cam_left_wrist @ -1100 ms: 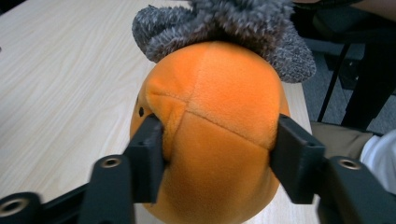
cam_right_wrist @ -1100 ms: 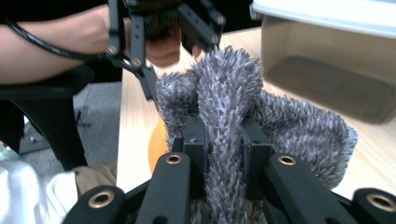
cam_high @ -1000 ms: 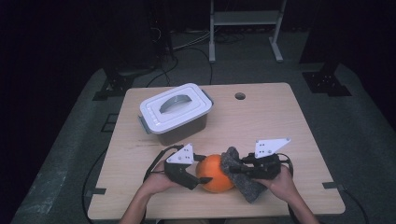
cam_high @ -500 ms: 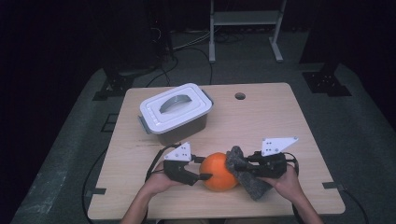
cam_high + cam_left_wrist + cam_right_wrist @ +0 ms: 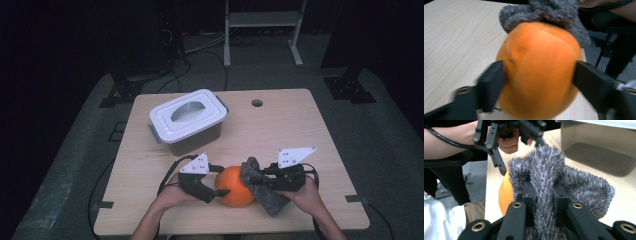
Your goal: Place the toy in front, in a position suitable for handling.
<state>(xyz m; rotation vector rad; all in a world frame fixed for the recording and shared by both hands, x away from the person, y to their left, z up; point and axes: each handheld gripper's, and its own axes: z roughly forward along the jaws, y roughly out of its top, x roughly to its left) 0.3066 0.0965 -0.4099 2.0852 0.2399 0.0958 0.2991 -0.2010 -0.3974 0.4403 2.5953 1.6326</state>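
Orange ball between the left tongs, grey cloth pinched in the right tongs.

The orange ball [image 5: 234,185] lies on the tabletop [image 5: 300,130] near the front edge, between the two hands. The left tongs [image 5: 218,186] stand at its left side; in the left gripper view the two black jaws are wide apart, one on each side of the ball [image 5: 537,72] and touching its surface, and they have just been opening again after closing a little. The right tongs [image 5: 255,178] come from the right and are closed tight on a fold of the fluffy grey cloth [image 5: 262,187], which lies against the right side of the ball and partly over it. A white-lidded box [image 5: 187,120] stands farther back on the left, well apart from the ball.
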